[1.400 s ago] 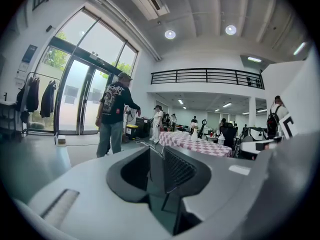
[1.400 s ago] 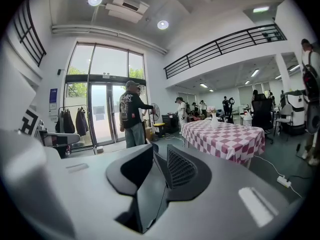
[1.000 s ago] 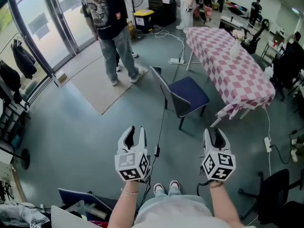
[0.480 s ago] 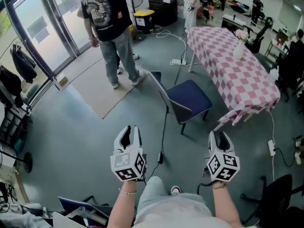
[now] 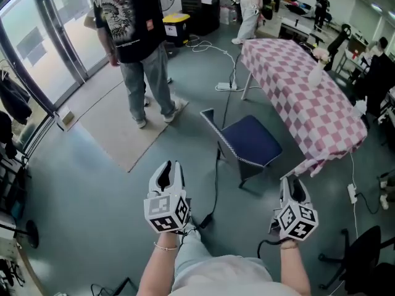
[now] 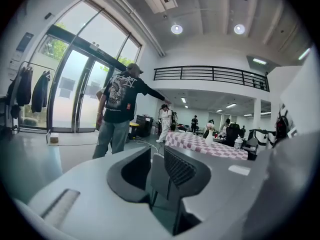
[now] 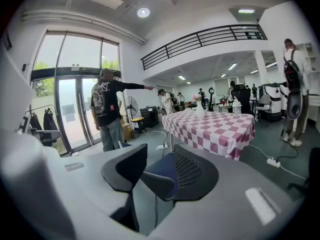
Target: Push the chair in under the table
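Floor: smooth, glossy grey-green, with a flat tan rectangular mat at far left.
Table: long rectangle draped in pink-and-white checked cloth, running far to near on the right.
Chair: padded navy seat, thin black mesh back, dark slim legs. It stands just left of the table's near end, seat towards the cloth, not under it.
Left gripper: curved grey jaws with dark pads. They have just been closing to a narrow gap and grip nothing. It is well apart from the chair.
Right gripper: jaws spread, pads touching nothing.
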`<state>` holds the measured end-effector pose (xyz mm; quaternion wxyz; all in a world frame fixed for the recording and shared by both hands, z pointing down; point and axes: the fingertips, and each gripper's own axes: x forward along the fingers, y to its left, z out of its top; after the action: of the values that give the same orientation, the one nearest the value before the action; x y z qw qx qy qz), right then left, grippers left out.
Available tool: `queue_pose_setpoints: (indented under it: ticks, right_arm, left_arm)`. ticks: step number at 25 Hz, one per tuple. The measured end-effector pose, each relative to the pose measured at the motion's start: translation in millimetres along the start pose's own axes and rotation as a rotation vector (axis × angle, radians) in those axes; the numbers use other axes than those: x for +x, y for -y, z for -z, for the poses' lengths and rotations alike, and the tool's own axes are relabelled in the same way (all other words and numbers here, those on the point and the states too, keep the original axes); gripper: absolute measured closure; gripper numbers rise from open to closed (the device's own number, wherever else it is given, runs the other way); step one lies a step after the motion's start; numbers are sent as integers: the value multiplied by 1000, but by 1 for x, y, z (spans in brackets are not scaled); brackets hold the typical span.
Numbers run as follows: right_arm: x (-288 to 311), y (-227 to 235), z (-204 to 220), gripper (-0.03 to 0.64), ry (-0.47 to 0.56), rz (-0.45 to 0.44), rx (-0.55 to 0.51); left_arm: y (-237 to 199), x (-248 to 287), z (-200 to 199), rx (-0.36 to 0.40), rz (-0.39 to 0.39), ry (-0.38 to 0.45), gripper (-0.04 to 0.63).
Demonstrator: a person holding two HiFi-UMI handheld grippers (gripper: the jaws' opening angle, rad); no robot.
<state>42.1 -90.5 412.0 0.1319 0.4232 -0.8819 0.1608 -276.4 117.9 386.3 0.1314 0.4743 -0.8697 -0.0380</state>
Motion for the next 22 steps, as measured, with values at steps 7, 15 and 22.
queue_pose_setpoints:
  ticks: [7, 15, 22]
  right_arm:
    - [-40, -71, 14, 468, 32, 75, 33]
    - [17, -108, 14, 468, -9, 96, 13]
    - [40, -98, 22, 466, -27, 107, 16]
  left_arm:
    - [-56, -5, -26, 53, 144, 2, 509]
    - [-74, 82, -21, 80, 266, -61, 505]
    - [-29, 128, 3, 129, 392, -104, 502]
